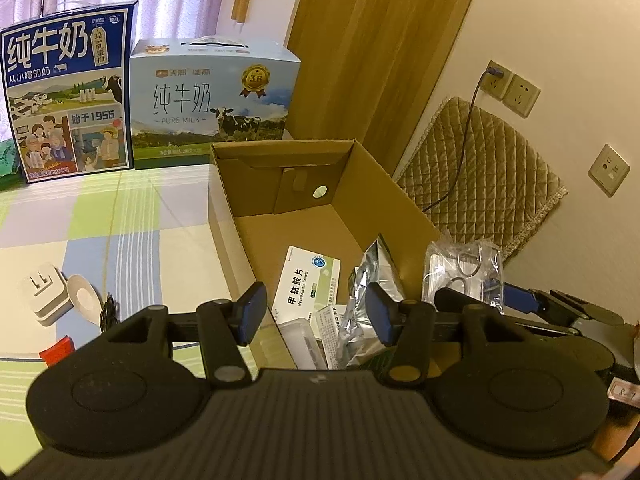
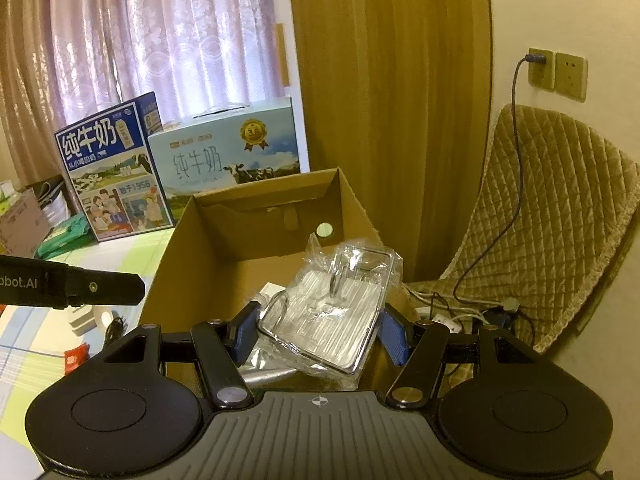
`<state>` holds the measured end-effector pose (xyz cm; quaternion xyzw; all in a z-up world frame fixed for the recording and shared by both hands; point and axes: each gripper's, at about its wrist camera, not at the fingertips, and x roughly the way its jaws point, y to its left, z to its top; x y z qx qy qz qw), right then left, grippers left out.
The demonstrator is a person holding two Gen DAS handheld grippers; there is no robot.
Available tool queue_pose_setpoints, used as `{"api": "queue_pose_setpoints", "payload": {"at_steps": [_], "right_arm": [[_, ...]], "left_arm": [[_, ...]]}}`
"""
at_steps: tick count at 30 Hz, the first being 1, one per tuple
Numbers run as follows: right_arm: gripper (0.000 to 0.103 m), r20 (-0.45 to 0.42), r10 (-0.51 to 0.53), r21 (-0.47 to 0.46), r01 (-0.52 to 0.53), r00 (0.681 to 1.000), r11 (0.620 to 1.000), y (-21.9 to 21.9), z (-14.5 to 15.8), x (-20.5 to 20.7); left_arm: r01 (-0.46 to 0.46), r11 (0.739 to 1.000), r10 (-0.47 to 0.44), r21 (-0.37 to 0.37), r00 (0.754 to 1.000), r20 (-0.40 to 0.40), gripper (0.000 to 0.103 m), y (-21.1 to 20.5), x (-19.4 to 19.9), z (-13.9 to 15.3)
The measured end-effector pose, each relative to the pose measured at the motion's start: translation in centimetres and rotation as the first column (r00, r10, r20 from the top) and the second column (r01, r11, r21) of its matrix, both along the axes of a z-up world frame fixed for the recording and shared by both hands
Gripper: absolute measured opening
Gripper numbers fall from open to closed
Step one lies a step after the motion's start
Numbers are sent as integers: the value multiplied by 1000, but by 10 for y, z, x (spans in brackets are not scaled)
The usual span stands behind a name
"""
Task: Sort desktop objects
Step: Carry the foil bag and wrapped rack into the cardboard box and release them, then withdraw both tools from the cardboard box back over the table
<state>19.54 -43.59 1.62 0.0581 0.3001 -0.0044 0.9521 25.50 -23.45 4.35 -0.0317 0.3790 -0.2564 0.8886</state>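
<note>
Fingers (image 2: 244,330) of the right gripper (image 2: 316,334) clamp a plastic-wrapped metal rack (image 2: 332,304) above the cardboard box (image 2: 176,264); the left gripper (image 1: 314,314) is spread, empty.

Only the left view shows the pill box (image 1: 306,284) and foil pouch (image 1: 366,304) inside, plus a charger (image 1: 44,294) on the checked cloth (image 1: 120,220), lower left; milk cartons (image 1: 70,100) stand before curtains, upper left.

My left gripper (image 1: 316,314) sits with its blue pads (image 1: 250,312) spread wide, nothing between them, both fingers level and pointing forward. My right gripper (image 2: 318,330) is clamped on a clear packet (image 2: 332,304): each blue pad (image 2: 244,332) presses a side edge of it, and the packet tilts up and away from the jaws. In the left wrist view my right gripper's (image 1: 532,300) tip shows at the right, just beside the left one. In the right wrist view, the left gripper's (image 2: 100,290) black finger reaches in from the left edge.
</note>
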Motion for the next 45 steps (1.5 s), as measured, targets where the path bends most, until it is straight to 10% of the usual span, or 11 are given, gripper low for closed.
{"api": "queue_pose_setpoints", "payload": {"at_steps": [21,45], "right_arm": [[74,38,-16,68,13,999,998,6,19,-20],[98,84,200,58,-205,976,977,138,45,-71]], "left_arm": [[-35,999,35,6,999,-7,60,35,-20,-1],[-234,966,233,110,972,19,93,204,-89,-14]]}}
